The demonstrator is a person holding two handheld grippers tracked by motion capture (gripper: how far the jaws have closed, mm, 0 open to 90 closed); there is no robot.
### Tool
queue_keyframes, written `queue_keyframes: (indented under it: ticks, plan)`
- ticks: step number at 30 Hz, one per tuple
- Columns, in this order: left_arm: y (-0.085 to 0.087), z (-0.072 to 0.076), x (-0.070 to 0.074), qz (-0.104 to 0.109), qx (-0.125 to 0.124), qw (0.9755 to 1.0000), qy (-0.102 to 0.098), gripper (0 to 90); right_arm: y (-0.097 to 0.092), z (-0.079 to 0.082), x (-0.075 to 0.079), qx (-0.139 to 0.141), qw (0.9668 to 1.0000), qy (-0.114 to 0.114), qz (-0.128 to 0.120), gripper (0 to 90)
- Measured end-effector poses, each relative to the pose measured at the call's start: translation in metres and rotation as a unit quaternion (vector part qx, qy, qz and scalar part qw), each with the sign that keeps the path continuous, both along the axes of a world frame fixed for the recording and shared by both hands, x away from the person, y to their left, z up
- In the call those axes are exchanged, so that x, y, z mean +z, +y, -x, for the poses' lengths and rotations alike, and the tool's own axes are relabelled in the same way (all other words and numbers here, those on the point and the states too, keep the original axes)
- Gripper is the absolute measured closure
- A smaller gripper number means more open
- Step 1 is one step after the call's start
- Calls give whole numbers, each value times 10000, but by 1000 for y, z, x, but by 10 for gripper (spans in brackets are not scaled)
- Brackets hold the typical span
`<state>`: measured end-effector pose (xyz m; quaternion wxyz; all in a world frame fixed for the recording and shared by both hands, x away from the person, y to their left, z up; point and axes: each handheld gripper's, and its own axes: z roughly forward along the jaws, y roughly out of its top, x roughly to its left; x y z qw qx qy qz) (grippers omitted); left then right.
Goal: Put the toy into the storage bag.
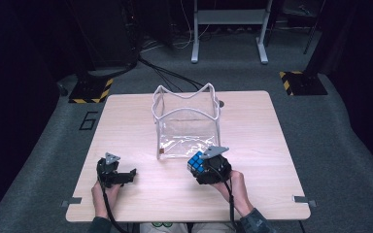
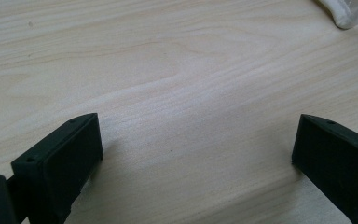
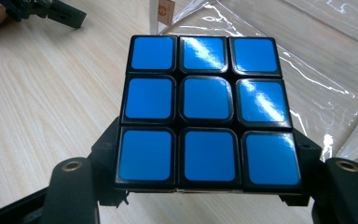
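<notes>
- Left gripper (image 1: 128, 174): black body, grey three-cornered plate on top, black cable trailing to near edge.
- Right gripper (image 1: 200, 162): same black build, grey plate, brass-coloured screw fittings at jaw bases.
- Sleeves: dark, patterned cuffs.

From my seat, the right tongs (image 3: 205, 186) are mostly out of sight in their own view: the puzzle cube (image 3: 205, 112) covers the jaws, so I see only their outer shoulders at the bottom edge, and I cannot see the pads on its sides. The cube's other faces are hidden there; in the high view the cube (image 1: 195, 161) is too small for me to read its colours beyond blue. The left tongs (image 2: 196, 154) are cut off by the bottom edge, both jaws only partly in frame. The clear bag (image 2: 342, 11) shows me just a white corner at the top edge. On the bag a small brown tag (image 3: 166, 11) is cropped and unreadable.
</notes>
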<state>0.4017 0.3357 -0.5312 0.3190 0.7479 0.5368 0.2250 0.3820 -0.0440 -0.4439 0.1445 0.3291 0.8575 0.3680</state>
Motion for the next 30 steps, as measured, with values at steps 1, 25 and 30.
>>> queue_keyframes:
  ticks: [1, 25, 30]
  plan:
    - [0, 0, 0, 2, 4, 10000, 1, 15, -1, 0, 1, -12, 10000, -7, 3, 333]
    - [0, 0, 0, 1, 0, 10000, -1, 15, -12, -15, 29, -136, 9998, -143, -40, 333]
    - [0, 0, 0, 6, 3, 10000, -3, 15, -14, -18, 36, -105, 9997, -200, -25, 333]
